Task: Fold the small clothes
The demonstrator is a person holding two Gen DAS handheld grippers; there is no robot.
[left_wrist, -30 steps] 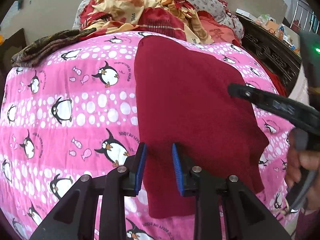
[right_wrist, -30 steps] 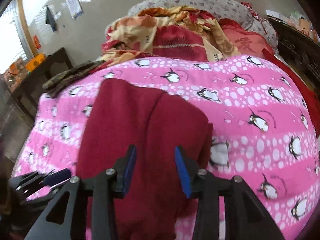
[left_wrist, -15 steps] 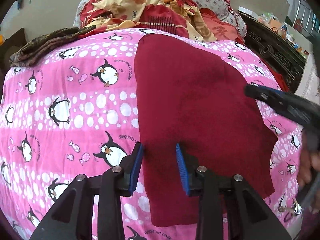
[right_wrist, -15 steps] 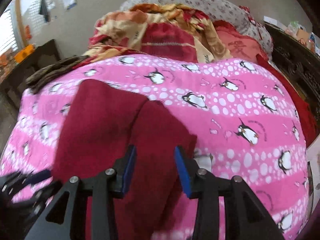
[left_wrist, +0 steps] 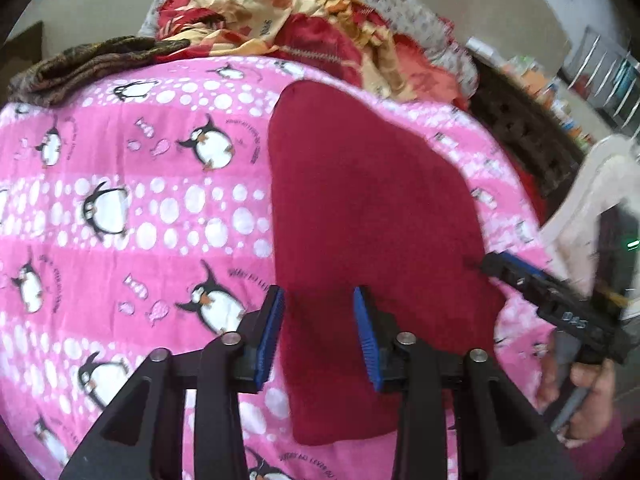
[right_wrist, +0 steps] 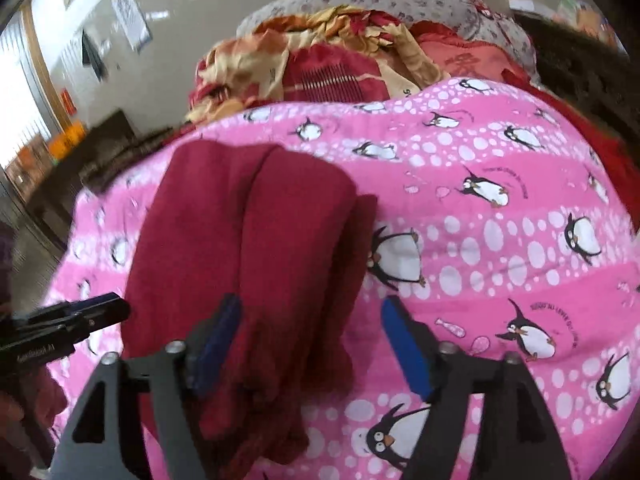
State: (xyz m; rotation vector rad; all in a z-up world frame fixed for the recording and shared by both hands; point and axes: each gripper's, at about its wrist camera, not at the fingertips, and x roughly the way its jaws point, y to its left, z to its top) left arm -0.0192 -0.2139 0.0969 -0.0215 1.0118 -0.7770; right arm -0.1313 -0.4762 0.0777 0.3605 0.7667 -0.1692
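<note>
Your right tool (right_wrist: 310,344) just sprang wide, letting go of dark red garment (left_wrist: 372,216); left tool (left_wrist: 320,336) also eased apart, gripping nothing. Garment lay flat on pink penguin blanket (left_wrist: 120,208) on bed, toward near edge: fold seemingly set. Both tools angled downward, straddling garment's near hem, pads clear.

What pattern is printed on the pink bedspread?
Penguins, small fish and white dots on the bedspread; clearest in the left wrist view.

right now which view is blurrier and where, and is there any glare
Right wrist view: most smeared, the right gripper and the near hem of the red garment streaked; window at far left blown out. Left wrist view: sharper, blur mainly on the right gripper; fisheye bends the penguin blanket.
</note>
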